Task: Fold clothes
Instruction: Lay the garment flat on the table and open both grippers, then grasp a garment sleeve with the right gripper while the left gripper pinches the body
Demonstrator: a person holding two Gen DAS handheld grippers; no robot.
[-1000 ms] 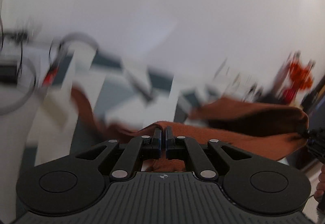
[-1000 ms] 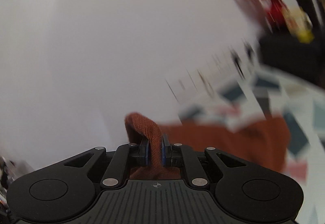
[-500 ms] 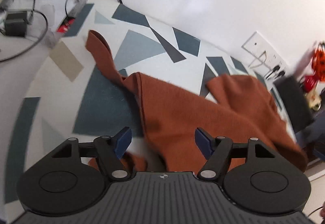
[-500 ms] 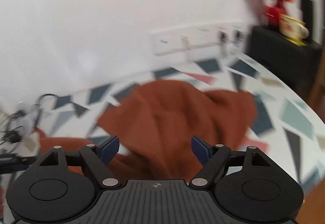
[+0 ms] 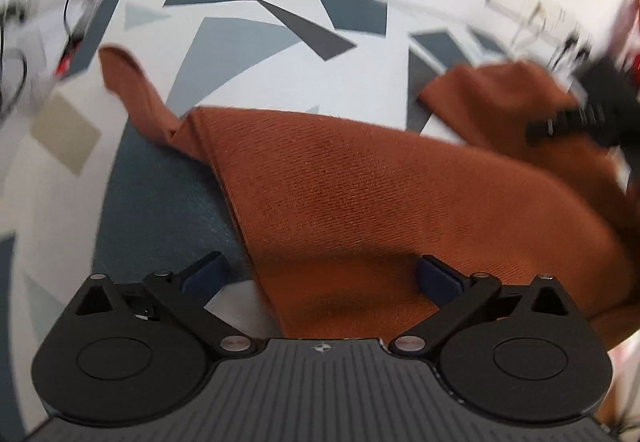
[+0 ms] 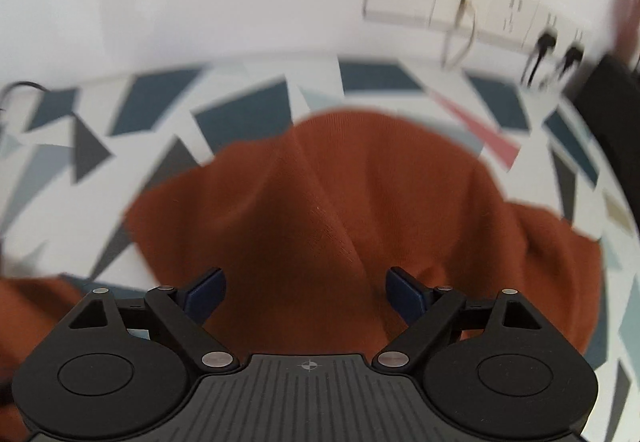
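- Left gripper (image 5: 323, 274): your jaws are opening, pads clear of the rust-brown garment (image 5: 360, 201) beneath them.
- Right gripper (image 6: 306, 292): your jaws are opening too, gripping nothing.
- Garment: lies rumpled on the patterned table (image 6: 248, 109), by the wall sockets (image 6: 472, 7).

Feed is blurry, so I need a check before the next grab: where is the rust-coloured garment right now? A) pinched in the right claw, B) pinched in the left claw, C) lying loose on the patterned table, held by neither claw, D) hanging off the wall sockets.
C: the rust-coloured garment lies crumpled on the patterned table, and the opening left claw and right claw have pads clear of it.
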